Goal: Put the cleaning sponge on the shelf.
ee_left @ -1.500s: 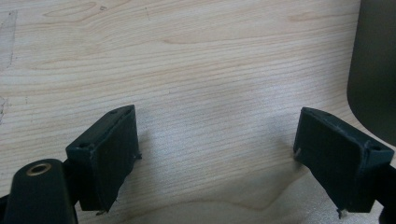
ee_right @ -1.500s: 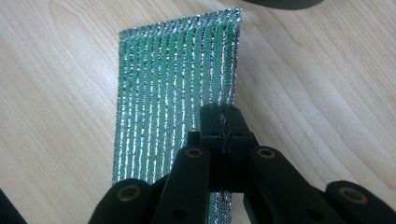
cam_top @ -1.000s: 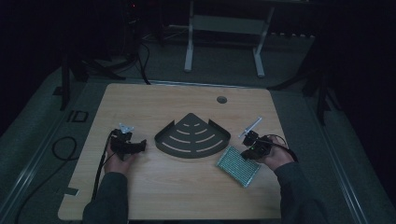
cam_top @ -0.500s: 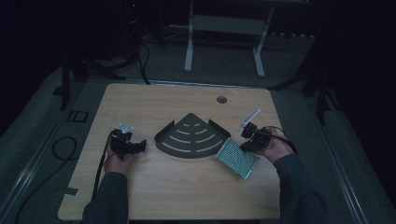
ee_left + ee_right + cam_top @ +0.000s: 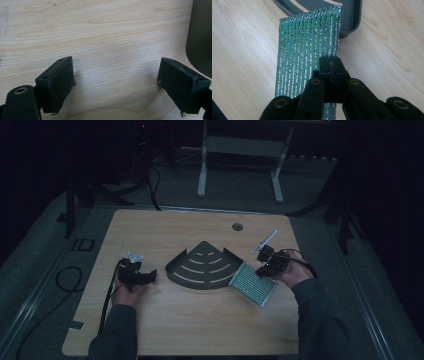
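Pinching one edge of a green, silver-threaded scouring pad (image 5: pixel 308 52), the right gripper (image 5: pixel 331 65) has its fingers (image 5: pixel 325 67) pressed together with the pad's thin edge caught between them. In the right gripper view the pad stretches away from the fingertips, its far end reaching the rim of a dark fan-shaped tray (image 5: pixel 352 17); whether that end touches the rim or merely overlaps it is hard to judge from this angle. In the high view the scouring pad (image 5: pixel 253 284) sits just ahead of the right gripper (image 5: pixel 265 263), toward the middle of the tabletop (image 5: pixel 200 330), its near corner beside the tray (image 5: pixel 202 267). The person's right hand (image 5: pixel 290 272) wraps the gripper body from behind. The left gripper (image 5: pixel 145 277) lies low on the tabletop in the left hand (image 5: pixel 125 287), well apart from the pad, with the tray between the two grippers. In the left gripper view its fingers (image 5: pixel 58 82) stand wide apart with bare wood (image 5: pixel 112 50) between them and nothing held; a dark edge of the tray (image 5: pixel 200 37) shows just beyond the finger on the far side.
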`<state>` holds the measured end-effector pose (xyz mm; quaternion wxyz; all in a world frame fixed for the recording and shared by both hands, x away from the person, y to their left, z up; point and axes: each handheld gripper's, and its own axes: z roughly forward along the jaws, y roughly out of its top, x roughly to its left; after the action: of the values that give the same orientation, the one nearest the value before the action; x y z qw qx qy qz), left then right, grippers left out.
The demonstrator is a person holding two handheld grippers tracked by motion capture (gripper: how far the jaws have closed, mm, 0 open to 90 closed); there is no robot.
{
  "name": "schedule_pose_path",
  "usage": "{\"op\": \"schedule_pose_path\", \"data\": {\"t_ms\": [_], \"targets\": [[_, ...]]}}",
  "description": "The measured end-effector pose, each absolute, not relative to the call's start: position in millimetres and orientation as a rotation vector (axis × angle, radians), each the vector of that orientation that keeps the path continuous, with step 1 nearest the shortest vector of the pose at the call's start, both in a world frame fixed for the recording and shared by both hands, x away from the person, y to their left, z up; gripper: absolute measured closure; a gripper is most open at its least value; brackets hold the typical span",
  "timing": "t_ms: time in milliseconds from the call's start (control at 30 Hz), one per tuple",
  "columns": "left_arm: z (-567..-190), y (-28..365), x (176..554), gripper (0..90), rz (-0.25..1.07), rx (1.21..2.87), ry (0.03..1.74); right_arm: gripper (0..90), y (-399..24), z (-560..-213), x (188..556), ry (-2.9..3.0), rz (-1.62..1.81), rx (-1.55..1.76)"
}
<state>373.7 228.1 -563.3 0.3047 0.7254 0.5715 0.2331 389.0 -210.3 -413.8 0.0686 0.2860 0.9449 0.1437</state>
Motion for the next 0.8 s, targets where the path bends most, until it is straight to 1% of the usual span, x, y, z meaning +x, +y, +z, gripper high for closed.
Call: {"op": "schedule_pose_path", "data": {"t_ms": [800], "targets": [[-563,228,374,14.2,0.618,1.922,1.513,89.3,-199,-399,407,2.835,0.41,0.859]]}}
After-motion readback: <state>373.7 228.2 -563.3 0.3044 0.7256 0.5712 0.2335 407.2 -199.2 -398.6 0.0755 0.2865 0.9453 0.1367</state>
